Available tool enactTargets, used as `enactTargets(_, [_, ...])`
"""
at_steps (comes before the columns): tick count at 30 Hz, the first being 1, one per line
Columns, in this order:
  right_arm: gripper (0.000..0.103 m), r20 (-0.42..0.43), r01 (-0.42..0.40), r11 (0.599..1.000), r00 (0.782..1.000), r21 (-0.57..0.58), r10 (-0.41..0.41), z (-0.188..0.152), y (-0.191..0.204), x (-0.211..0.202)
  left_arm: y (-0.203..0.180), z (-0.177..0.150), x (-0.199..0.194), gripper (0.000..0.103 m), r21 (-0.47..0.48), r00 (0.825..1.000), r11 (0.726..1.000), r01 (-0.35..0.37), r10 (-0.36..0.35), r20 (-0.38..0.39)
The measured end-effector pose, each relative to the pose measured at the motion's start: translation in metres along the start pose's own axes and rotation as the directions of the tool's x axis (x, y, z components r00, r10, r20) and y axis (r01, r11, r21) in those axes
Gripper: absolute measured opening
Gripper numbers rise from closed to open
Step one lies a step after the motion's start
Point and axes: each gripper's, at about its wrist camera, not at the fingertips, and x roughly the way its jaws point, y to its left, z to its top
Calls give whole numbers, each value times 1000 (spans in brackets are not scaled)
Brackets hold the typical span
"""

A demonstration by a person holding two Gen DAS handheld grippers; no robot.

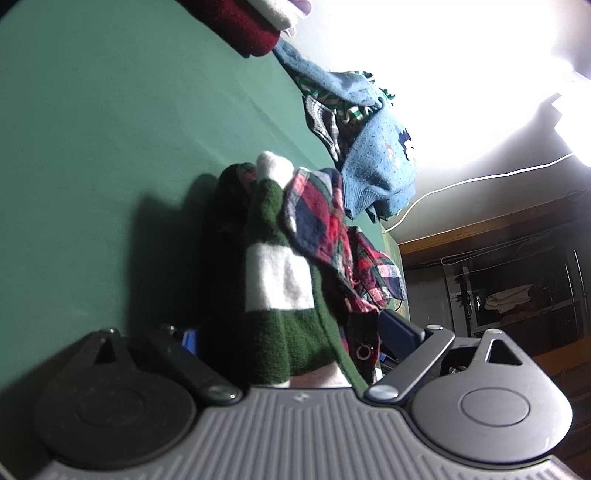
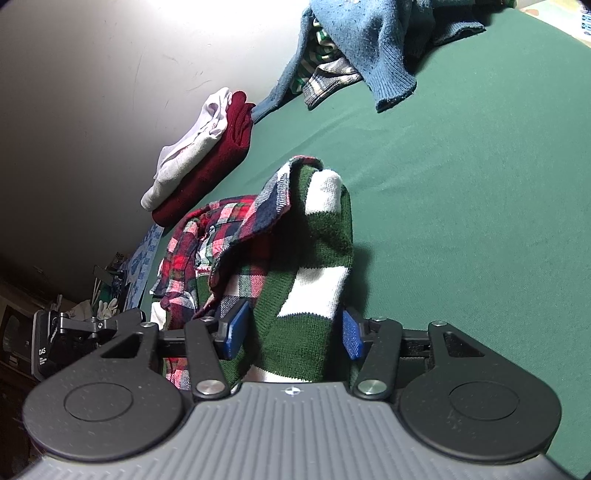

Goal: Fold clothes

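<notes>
Green cloth covers the surface [image 1: 92, 129] in my left wrist view, with a bright wall behind it. My left hand-held gripper [image 1: 291, 339] sits low around a green-and-white striped sweater [image 1: 277, 273], which bunches up between the wide-set jaws; the pads are mostly hidden, so I cannot tell if they press it. A plaid shirt [image 1: 325, 218] drapes over the sweater's right side. Farther back lie a blue sweater [image 1: 373, 162] and a dark red one [image 1: 236, 26].

From my right wrist view, the right hand-held gripper [image 2: 291, 332] has its blue pads [image 2: 236, 328] on either side of the striped sweater [image 2: 321, 266], clenched on the fabric. The plaid shirt [image 2: 221, 229] lies left of it. Folded red and white clothes [image 2: 207, 155] sit by the wall.
</notes>
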Motion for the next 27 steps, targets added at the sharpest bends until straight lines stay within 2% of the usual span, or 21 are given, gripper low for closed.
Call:
enactTargets(5, [55, 2, 6, 1000, 1000, -14, -6, -1, 1, -1, 0, 0, -1, 91, 2, 1000, 1000, -3, 3, 0])
enactTargets(12, [54, 6, 5, 1000, 1000, -14, -5, -2, 1, -1, 2, -1, -4, 83, -4, 1000, 1000, -8, 8, 5])
enactTargets(27, [53, 1, 9, 1000, 1000, -17, -9, 0, 2, 0, 4, -1, -3, 81, -8, 1000, 1000, -12, 12, 11])
